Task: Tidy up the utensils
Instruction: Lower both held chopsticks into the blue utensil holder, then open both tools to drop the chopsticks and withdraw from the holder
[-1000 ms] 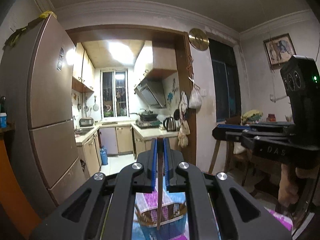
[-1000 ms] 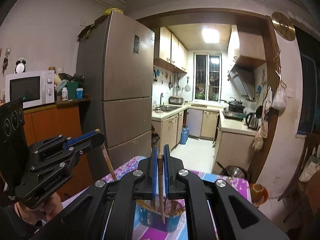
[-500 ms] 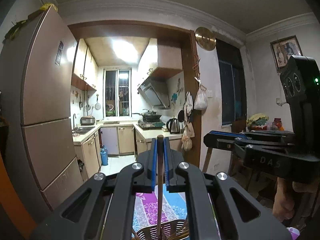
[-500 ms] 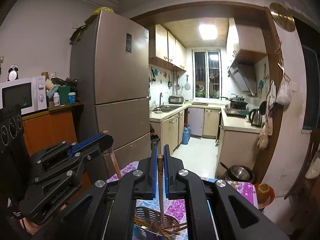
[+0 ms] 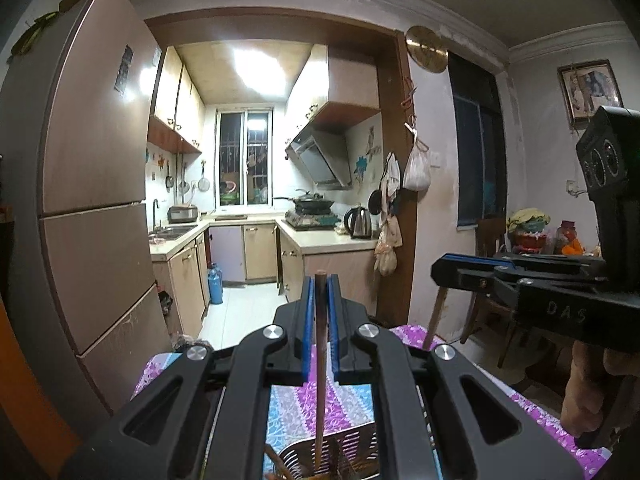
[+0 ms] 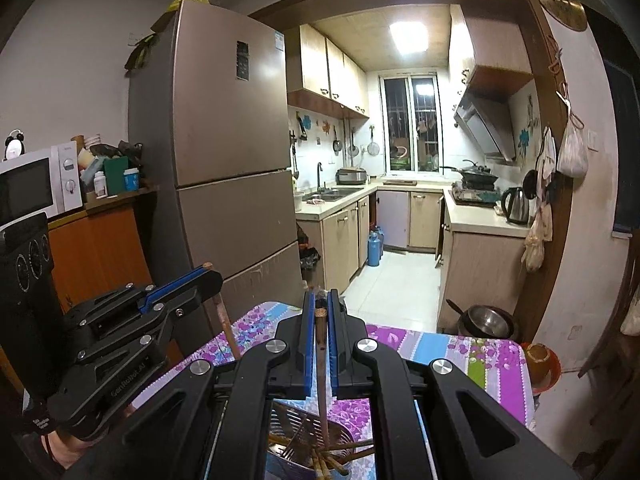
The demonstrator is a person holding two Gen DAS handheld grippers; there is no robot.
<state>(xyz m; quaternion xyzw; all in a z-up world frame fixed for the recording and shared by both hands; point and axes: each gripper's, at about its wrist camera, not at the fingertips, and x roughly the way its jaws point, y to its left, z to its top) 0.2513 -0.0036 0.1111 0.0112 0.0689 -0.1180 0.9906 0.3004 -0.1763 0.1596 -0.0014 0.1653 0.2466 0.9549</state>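
Note:
My left gripper (image 5: 319,280) is shut on a brown chopstick (image 5: 320,380) that hangs down into a slotted metal utensil basket (image 5: 344,456) on the table. My right gripper (image 6: 319,296) is shut on another chopstick (image 6: 321,384) whose tip reaches into the same basket (image 6: 296,428), where several chopsticks (image 6: 332,456) lie. Each gripper shows in the other's view: the right one (image 5: 440,270) at the right with its chopstick (image 5: 434,320), the left one (image 6: 210,276) at the left with its chopstick (image 6: 224,320).
The table wears a purple and blue floral cloth (image 6: 460,352). A tall fridge (image 6: 228,160) stands left, with a microwave (image 6: 36,184) on an orange cabinet. The kitchen doorway lies ahead. A metal bowl (image 6: 486,320) and an orange bowl (image 6: 540,356) sit beyond the table's far right corner.
Both grippers have tilted and dropped slightly with their chopsticks still held. The basket has come into view below each gripper, with the chopstick tips now lowered into it.

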